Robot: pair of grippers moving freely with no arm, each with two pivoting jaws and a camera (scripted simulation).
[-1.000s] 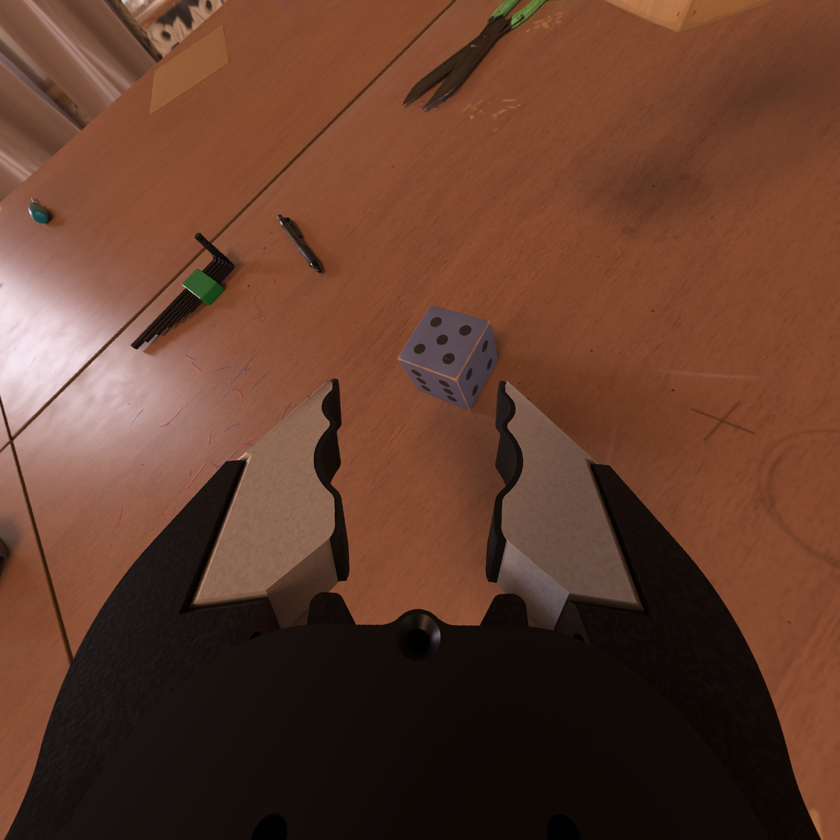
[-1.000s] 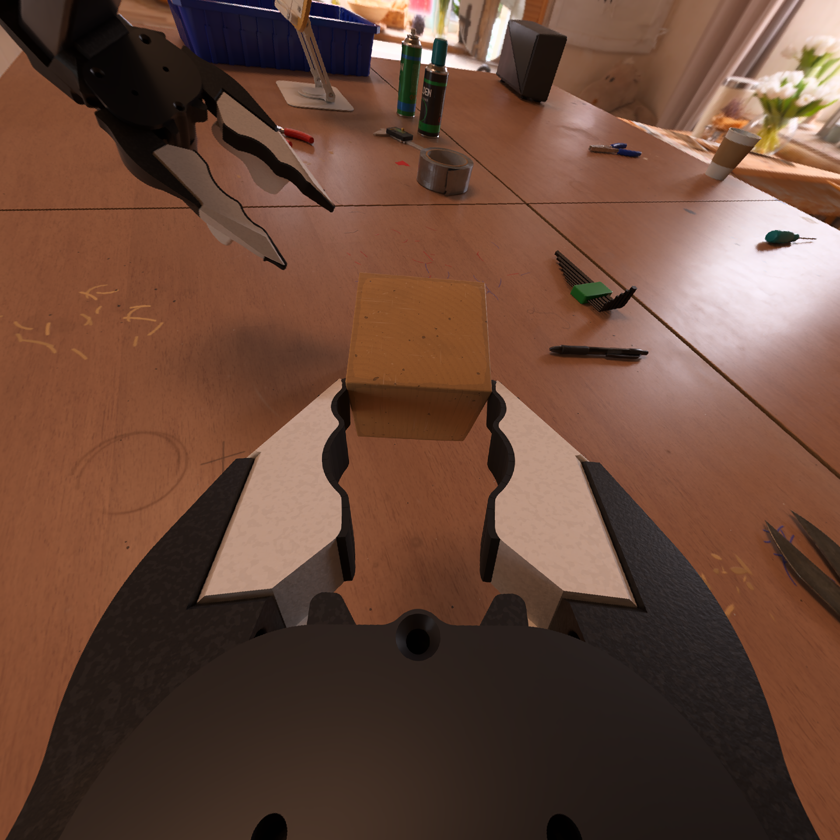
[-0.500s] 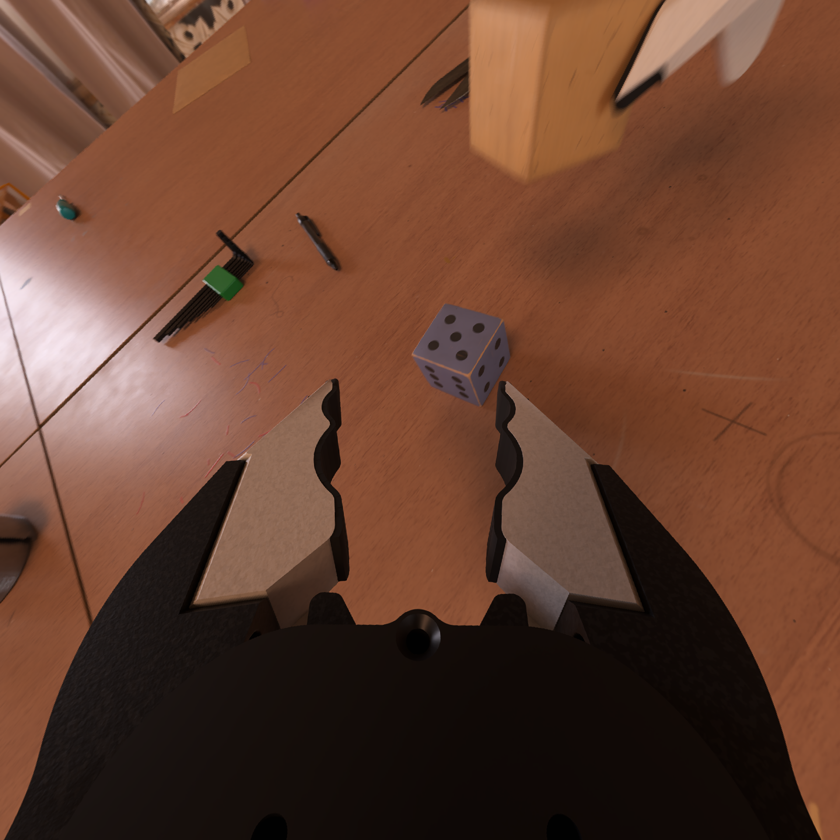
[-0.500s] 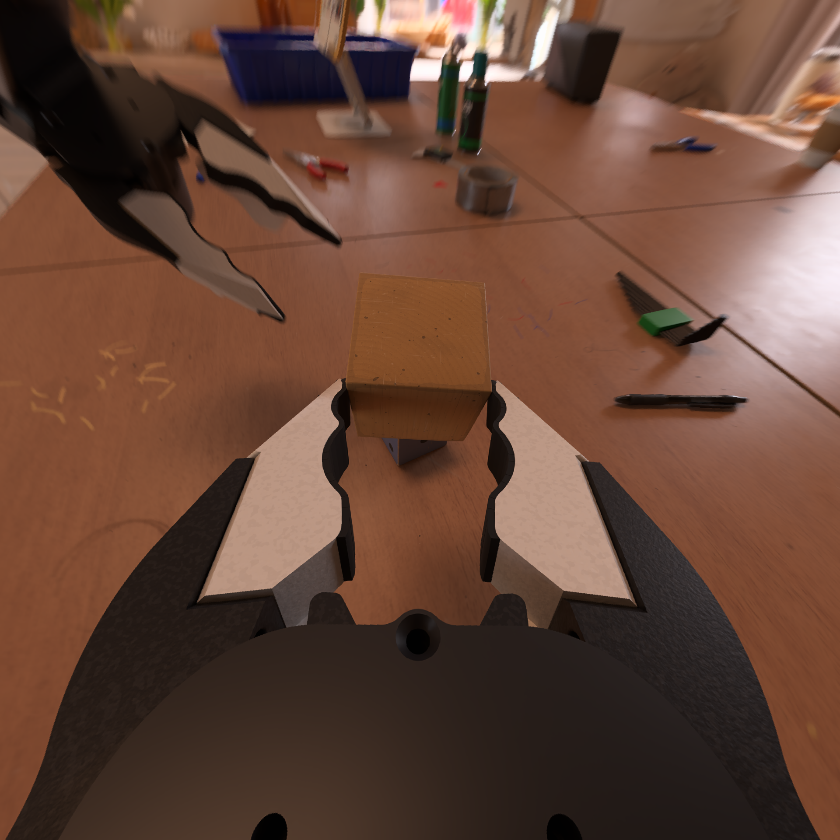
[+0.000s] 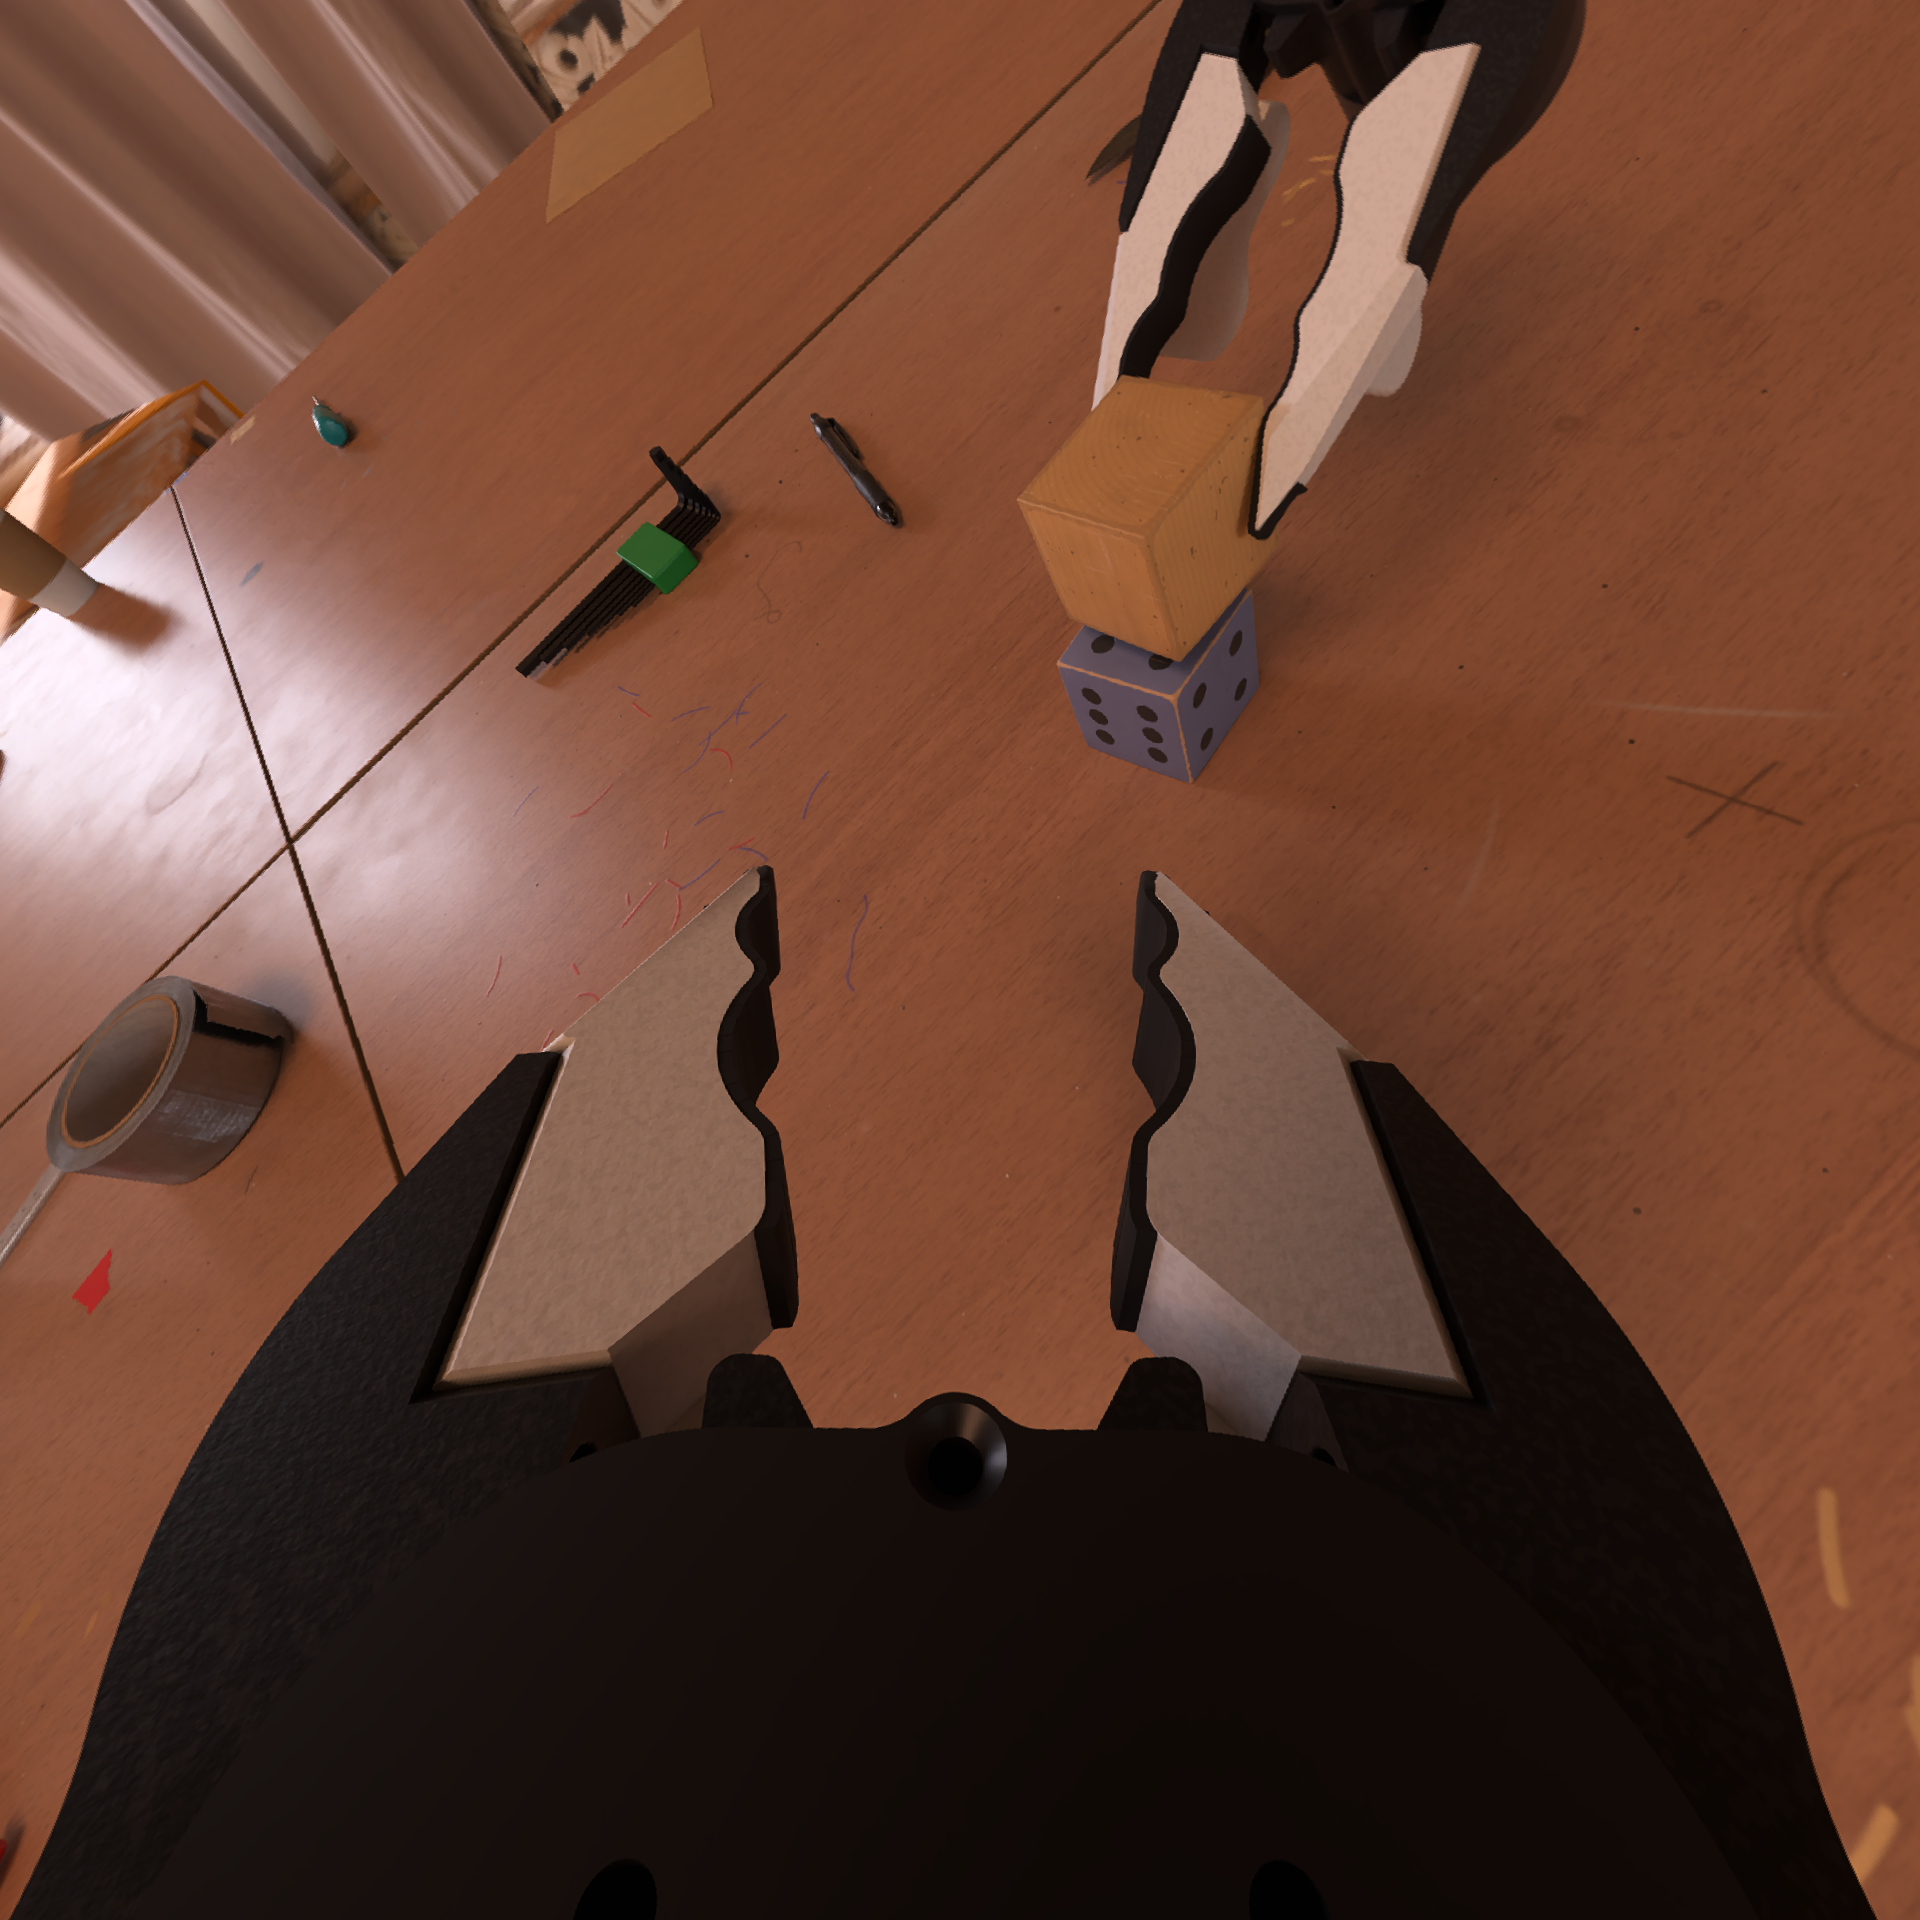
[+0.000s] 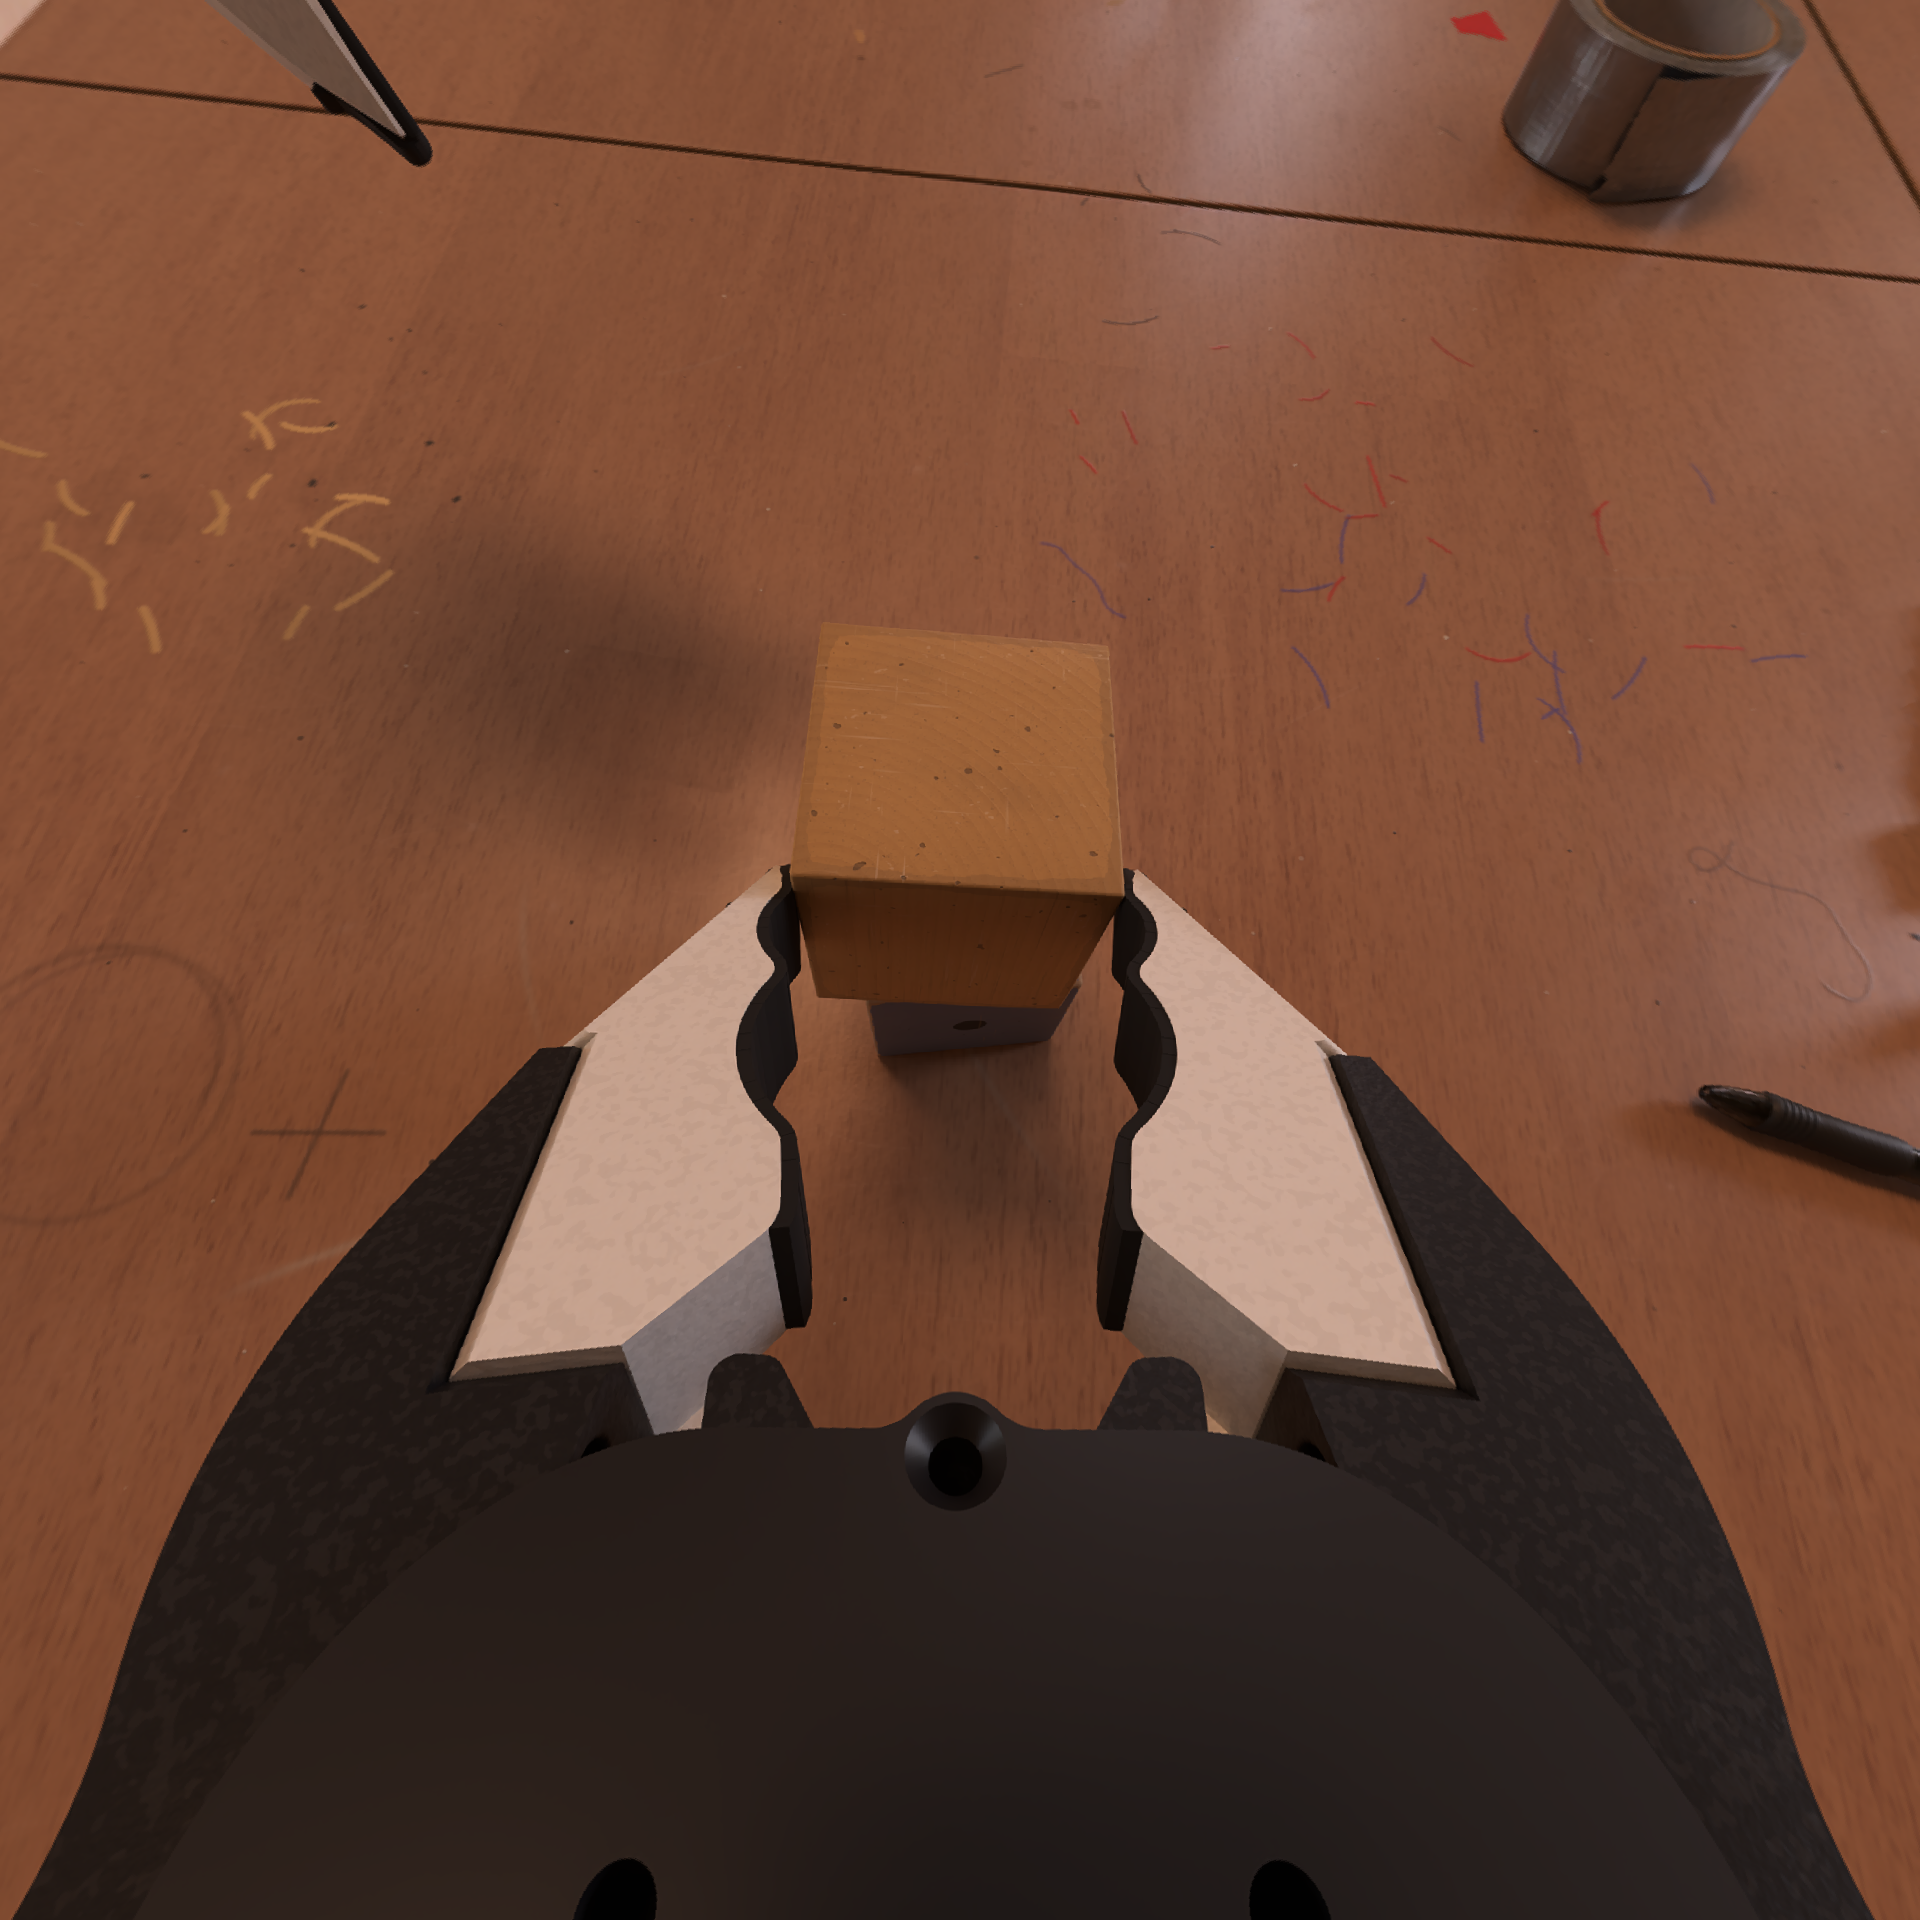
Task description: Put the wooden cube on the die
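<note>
A grey-purple die (image 5: 1158, 696) with black dots stands on the wooden table (image 5: 1558, 1039). My right gripper (image 6: 956, 894) is shut on the wooden cube (image 6: 956, 769), its fingertips on the cube's two sides. In the left wrist view the cube (image 5: 1143, 520) sits tilted right on top of the die, held by the right gripper (image 5: 1195, 457); I cannot tell if they touch. In the right wrist view the die (image 6: 966, 1023) shows only as a strip under the cube. My left gripper (image 5: 956, 883) is open and empty, a short way in front of the die.
A set of hex keys in a green holder (image 5: 644, 561), a black pen (image 5: 857, 483) and a roll of grey tape (image 5: 166, 1081) lie to the left of the die. The pen (image 6: 1808, 1127) and tape (image 6: 1652, 94) also show in the right wrist view.
My right gripper has carried the cube over and down onto the top of the die. My left gripper has pulled back from the die, still open.
</note>
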